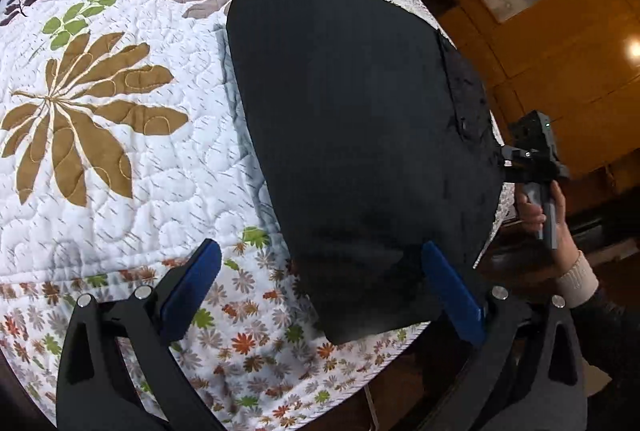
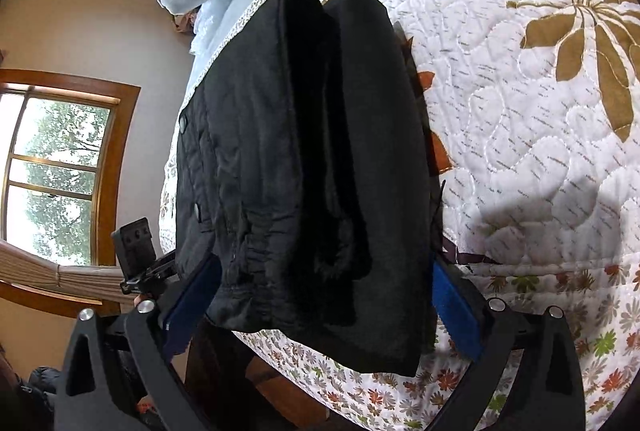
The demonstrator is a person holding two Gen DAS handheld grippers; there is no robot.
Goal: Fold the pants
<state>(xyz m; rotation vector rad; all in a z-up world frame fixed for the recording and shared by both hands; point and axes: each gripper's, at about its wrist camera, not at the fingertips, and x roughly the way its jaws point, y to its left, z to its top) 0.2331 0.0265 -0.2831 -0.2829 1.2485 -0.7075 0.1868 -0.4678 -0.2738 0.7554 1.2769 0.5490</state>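
Pants [image 1: 352, 135] folded on quilt [image 1: 120, 191] — long axis away from both wide-apart grippers, waistband rightward.

Home bedrm: quilted bed [image 1: 120, 171], wood cabinets [image 1: 560, 43].

Stuff I honestly can't make out from my end

The pants [image 1: 360, 151] are so dark I see no fold lines, and they cover the right gripper [image 2: 320, 295] fingertips. That gripper's body [image 1: 532, 151] shows only partly, and the quilt [image 1: 120, 151] runs off-frame.
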